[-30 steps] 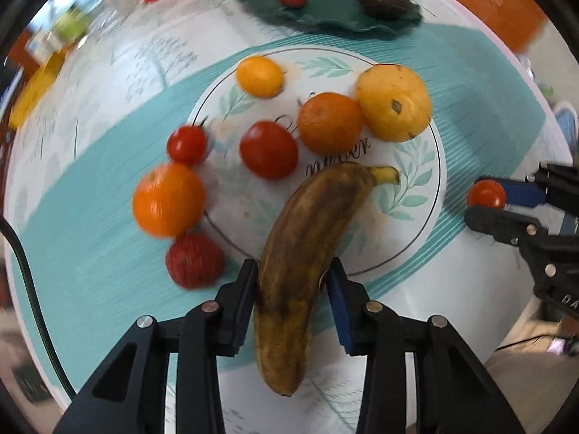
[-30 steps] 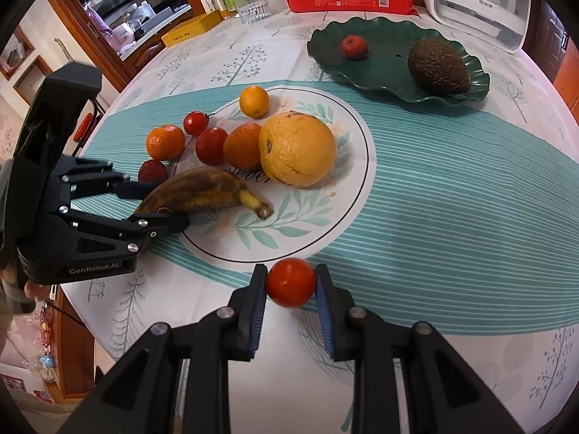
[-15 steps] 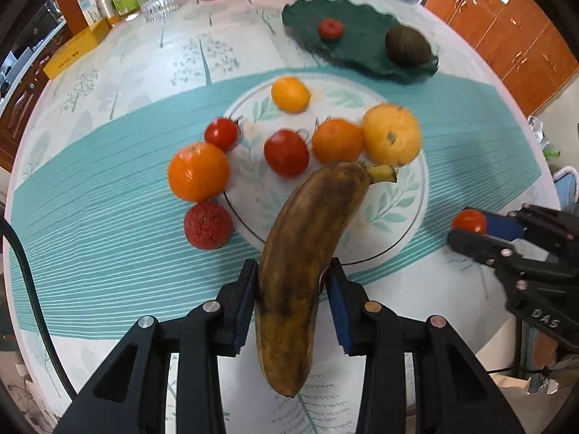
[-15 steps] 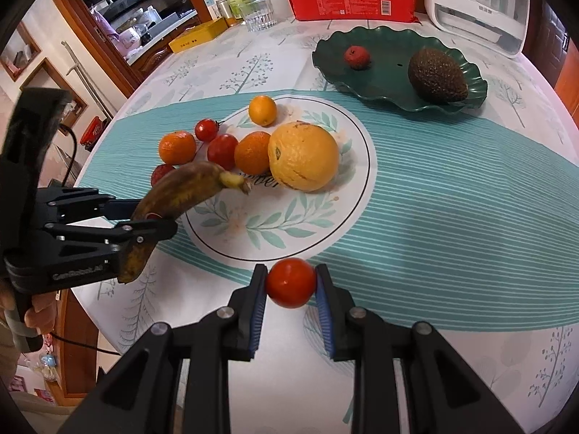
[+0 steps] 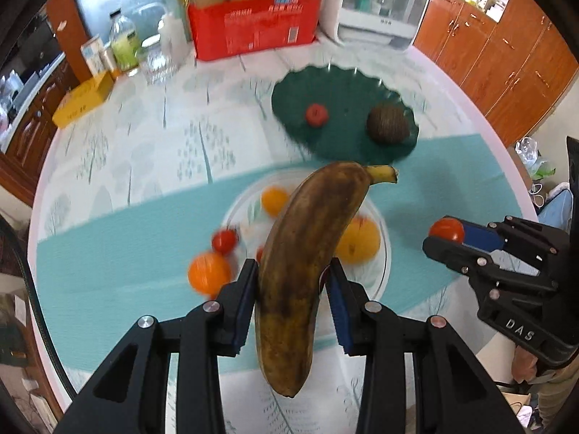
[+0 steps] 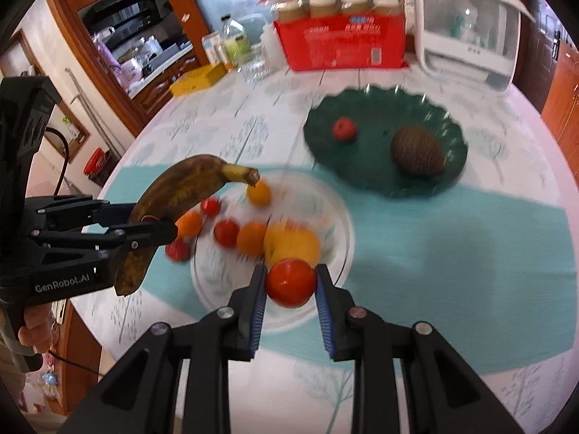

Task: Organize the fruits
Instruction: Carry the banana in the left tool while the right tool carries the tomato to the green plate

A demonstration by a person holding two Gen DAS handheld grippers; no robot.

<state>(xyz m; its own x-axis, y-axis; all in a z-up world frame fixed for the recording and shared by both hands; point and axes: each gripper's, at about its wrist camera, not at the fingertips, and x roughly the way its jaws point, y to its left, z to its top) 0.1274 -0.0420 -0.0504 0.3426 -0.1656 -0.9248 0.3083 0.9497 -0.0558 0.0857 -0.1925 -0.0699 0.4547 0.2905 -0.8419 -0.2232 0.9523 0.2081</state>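
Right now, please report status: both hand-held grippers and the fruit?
Left hand-held gripper shut on banana, lifted. Right hand-held gripper shut on tomato. Green plate ahead, holding avocado and small red fruit.

We look from each wrist forward along its own fingers, down onto the surface (image 5: 108, 166) from close above. Both views face the far green plate (image 5: 347, 83) and share the white plate (image 6: 340, 217) of fruit; each view catches the other hand-held gripper at its edge.
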